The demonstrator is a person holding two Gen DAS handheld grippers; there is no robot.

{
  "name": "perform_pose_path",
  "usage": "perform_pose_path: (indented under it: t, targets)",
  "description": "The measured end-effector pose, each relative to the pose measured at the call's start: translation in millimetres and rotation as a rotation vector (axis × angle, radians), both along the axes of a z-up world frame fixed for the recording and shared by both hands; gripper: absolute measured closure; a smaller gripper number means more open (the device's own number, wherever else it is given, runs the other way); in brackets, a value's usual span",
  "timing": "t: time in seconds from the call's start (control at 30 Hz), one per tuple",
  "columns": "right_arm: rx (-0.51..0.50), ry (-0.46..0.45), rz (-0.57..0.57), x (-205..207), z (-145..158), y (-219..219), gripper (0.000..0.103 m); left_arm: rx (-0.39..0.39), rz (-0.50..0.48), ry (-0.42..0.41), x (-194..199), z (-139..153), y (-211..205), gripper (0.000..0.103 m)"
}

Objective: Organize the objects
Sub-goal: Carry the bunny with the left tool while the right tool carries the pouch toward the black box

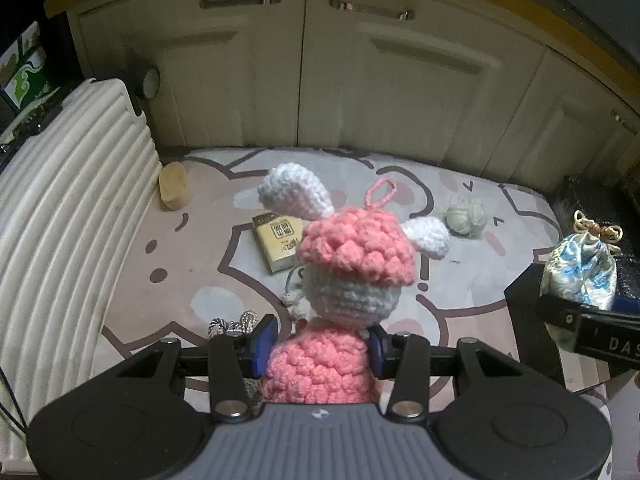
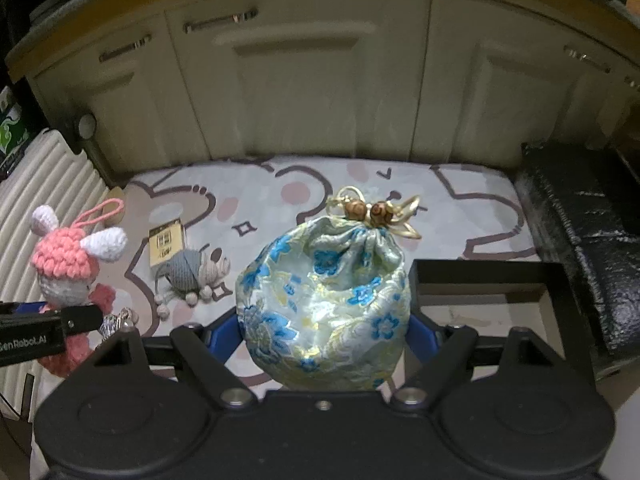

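The left gripper sits low at the centre of its frame, blue pads pressed against a bunny. The right gripper, also low centre, clamps a pouch.

Each gripper, left and right, was matte black, with blue fingers on a crossbar, two link arms pinned by silver screws, and round housings either side. The left's centre plate was ribbed grey; white lettering marked their sides.

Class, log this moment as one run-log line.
left gripper: shut on crochet bunny | right gripper: shut on brocade pouch | black tray: nearby
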State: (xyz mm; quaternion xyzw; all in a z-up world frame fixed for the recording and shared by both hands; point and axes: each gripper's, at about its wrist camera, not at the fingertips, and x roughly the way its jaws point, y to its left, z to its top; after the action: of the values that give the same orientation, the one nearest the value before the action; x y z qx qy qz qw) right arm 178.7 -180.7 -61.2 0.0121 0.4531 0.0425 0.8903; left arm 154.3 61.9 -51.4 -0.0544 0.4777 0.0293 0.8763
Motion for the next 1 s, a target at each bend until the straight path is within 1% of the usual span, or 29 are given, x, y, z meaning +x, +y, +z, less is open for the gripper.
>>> perform_pose_path:
  t: [0.27, 0.63, 0.83, 1.0]
  targets:
    - [0.003, -0.039, 0.005, -12, 12, -5, 0.019, 0.021, 0.002, -0.02, -8, 7, -3, 0.056]
    - [0.001, -0.064, 0.006, -18, 18, -9, 0.019, 0.059, 0.017, -0.038, -12, 12, -8, 0.056]
    - [0.001, -0.074, -0.017, -19, 21, -20, 0.019, 0.06, -0.005, -0.052, -11, 15, -23, 0.056]
    - [-0.002, -0.08, -0.043, -21, 23, -36, 0.019, 0.046, -0.037, -0.061, -8, 16, -43, 0.056]
